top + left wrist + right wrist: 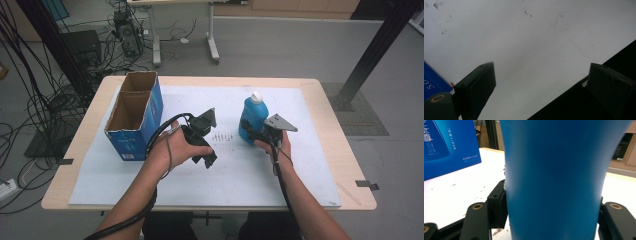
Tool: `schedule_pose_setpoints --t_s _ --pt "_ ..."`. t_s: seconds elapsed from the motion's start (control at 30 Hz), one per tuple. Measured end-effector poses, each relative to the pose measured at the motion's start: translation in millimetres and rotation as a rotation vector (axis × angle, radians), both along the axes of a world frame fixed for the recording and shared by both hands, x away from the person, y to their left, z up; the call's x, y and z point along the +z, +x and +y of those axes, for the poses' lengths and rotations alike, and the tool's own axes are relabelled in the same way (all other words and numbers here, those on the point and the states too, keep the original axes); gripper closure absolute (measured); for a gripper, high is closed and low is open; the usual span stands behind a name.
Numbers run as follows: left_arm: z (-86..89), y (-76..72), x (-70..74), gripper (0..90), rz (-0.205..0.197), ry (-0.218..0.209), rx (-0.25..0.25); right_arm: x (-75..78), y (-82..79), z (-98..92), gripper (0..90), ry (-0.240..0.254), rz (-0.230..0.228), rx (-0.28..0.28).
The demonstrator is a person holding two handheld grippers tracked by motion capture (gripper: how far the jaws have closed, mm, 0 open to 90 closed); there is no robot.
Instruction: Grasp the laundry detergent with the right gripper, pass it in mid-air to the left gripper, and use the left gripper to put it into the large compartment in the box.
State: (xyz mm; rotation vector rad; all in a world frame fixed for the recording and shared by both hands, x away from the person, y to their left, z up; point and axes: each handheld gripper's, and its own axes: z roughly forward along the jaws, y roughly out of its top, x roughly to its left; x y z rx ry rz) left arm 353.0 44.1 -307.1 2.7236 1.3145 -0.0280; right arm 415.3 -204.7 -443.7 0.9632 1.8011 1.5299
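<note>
Upright on the white mat (260, 175), right of centre: blue bottle (253, 120) with a white cap, clamped low on its body between the jaws of the right gripper (248, 134); pads pressed against both flanks in the right gripper view (554, 180). Left gripper (210, 159) held over the mat's middle, jaws wide apart, nothing between. Open blue carton (134, 116) at far left.
</note>
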Motion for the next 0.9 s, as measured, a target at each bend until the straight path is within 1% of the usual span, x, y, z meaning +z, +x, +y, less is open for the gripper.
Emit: schedule_pose_setpoints --t_s 0.23,0.37,0.6,0.9 --pt "-0.6 -0.2 0.1 8.8 0.000 0.003 0.000 0.2 0.2 -0.5 41.3 -0.002 -0.002 0.000" --pt "-1.6 -0.1 1.0 8.8 0.002 0.006 -0.007 0.2 0.3 -0.5 41.5 -0.002 -0.001 0.002" --pt "-2.4 -0.2 1.1 8.8 -0.003 0.002 -0.002 0.4 0.8 -1.3 42.1 -0.002 0.002 0.008" --pt "-1.9 -1.6 0.8 8.8 -0.001 0.003 0.001 2.1 1.1 -1.2 43.3 -0.016 0.011 0.010"
